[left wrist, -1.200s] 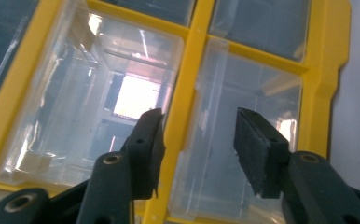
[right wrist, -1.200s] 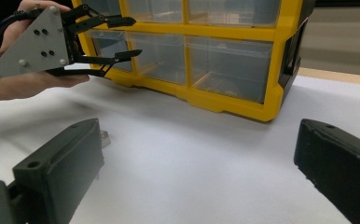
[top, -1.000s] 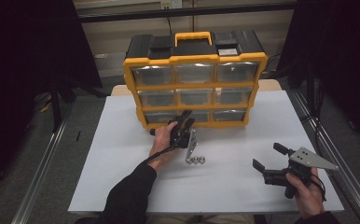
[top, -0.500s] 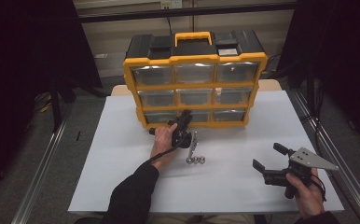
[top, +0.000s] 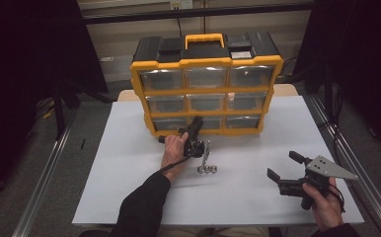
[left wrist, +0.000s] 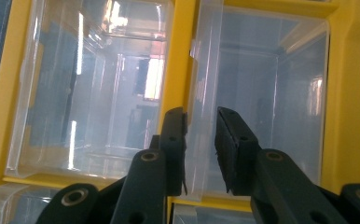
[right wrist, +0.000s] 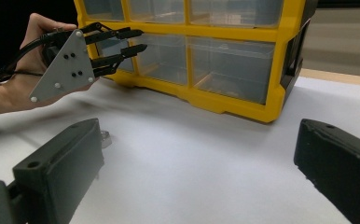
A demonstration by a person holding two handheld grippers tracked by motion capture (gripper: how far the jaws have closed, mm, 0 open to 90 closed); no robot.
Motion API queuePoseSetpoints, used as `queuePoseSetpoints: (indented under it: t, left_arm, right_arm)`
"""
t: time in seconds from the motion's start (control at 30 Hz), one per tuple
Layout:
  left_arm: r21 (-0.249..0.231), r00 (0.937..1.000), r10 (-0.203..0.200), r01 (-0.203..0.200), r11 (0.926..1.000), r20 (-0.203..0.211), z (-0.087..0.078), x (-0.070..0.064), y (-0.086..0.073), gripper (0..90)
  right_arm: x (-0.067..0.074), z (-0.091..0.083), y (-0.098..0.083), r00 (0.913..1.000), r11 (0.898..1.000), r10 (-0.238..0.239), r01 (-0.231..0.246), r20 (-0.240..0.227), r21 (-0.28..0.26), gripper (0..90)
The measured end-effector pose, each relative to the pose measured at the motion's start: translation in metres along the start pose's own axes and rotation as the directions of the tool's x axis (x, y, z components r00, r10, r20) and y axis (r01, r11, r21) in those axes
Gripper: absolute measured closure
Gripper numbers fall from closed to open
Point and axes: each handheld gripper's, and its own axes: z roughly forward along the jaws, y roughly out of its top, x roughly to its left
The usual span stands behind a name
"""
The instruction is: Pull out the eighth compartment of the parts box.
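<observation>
A yellow and black drawer cabinet [top: 206, 63] with clear drawers stands at the back of the white table [top: 257, 207]. My left gripper [top: 197, 122] reaches the middle drawer of the bottom row [top: 213, 123]. In the left gripper view its jaws [left wrist: 200, 140] hold the drawer's clear handle lip [left wrist: 201, 79] between them, pads against both sides. In the right gripper view that gripper [right wrist: 141, 40] is turned on its side at the cabinet [right wrist: 243, 100]. My right gripper [top: 284, 166] rests open at the front right, nothing between its jaws [right wrist: 197, 158].
A silver metal bar [top: 206, 150] and some small metal nuts [top: 207, 169] lie on the table just right of the person's left hand. One nut [right wrist: 105, 138] shows beside my right gripper's left jaw. Bare table lies between the two grippers.
The left gripper has moved away from the metal parts and forward to the cabinet's bottom row, where it now holds the drawer handle. The right gripper has stayed put.
</observation>
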Motion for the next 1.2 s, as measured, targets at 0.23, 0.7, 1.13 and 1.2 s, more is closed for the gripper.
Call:
queuePoseSetpoints:
  t: [0.23, 0.7, 1.13, 1.2]
  left_arm:
    - [0.019, 0.9999, 0.006, -0.006, 0.9998, -0.01, 0.0, -0.001, 0.002, 76.6]
    - [0.007, 0.9988, 0.042, -0.041, 0.9991, -0.026, -0.001, -0.001, 0.001, 78.8]
    - [0.004, 0.9992, 0.03, -0.03, 0.9995, -0.024, -0.007, -0.001, 0.002, 78.6]
    - [-0.002, 0.9997, 0.017, -0.017, 0.9998, -0.017, -0.009, -0.001, 0.002, 78.6]
  right_arm:
    - [0.0, 0.0, 0.0, 1.0, 1.0, -0.006, 0.006, -0.004, -0.002, 1.4]
    - [-0.001, 0.0, -0.001, 1.0, 1.0, 0.0, 0.0, -0.008, -0.001, 1.4]
    - [0.0, -0.004, -0.001, 1.0, 1.0, 0.007, -0.006, 0.007, -0.004, 1.3]
    - [0.0, -0.003, -0.001, 1.0, 1.0, 0.003, -0.003, 0.004, -0.003, 1.3]
